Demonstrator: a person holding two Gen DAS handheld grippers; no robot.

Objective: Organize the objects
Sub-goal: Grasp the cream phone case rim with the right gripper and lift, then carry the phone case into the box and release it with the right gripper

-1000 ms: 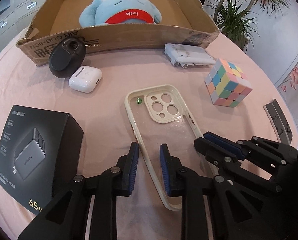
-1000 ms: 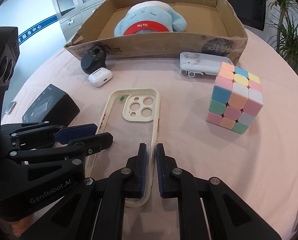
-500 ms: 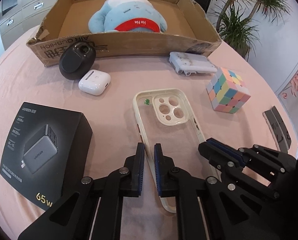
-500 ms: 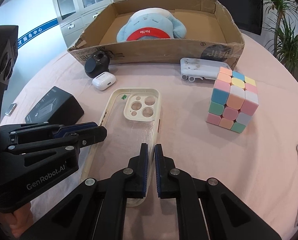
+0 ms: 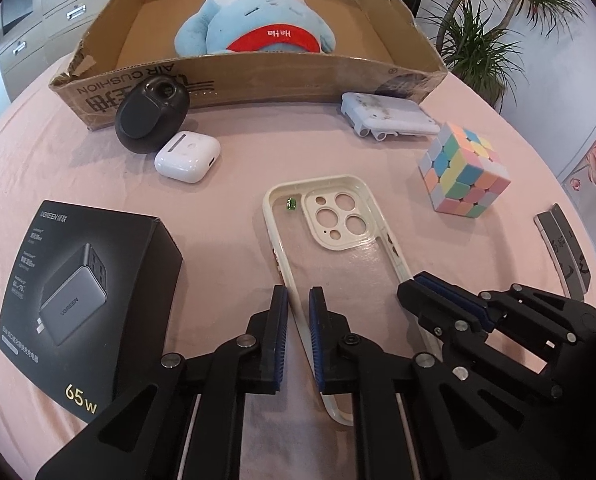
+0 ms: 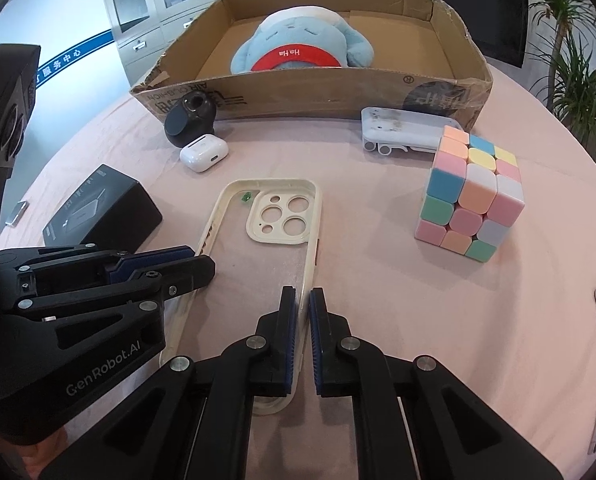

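Item, phone case (image 5: 339, 248), cream rim with clear back, camera cut-out toward the cardboard box (image 5: 258, 80): lying on the pink tablecloth (image 5: 238, 184) mid-table, being gripped along both long edges. Left gripper (image 5: 298, 304) is clamping the case's left rim between its blue pads; right gripper (image 6: 302, 304) is clamping the opposite rim in the same way, jaws nearly together on the thin edge. Whether the case is resting flat or lifted off the cloth cannot be told. Item, blue plush toy (image 5: 258, 28) with red band: sitting inside the box. Item, black round stand (image 5: 152, 118): leaning by the box's front wall, with a white earbud case (image 5: 186, 156) touching or just beside it. Item, white flat device (image 5: 389, 114): lying near the box's right corner. Item, pastel puzzle cube (image 5: 463, 170): standing to the right of the phone case, apart from it. Item, black charger box (image 5: 82, 300): sitting to the left of the left gripper.
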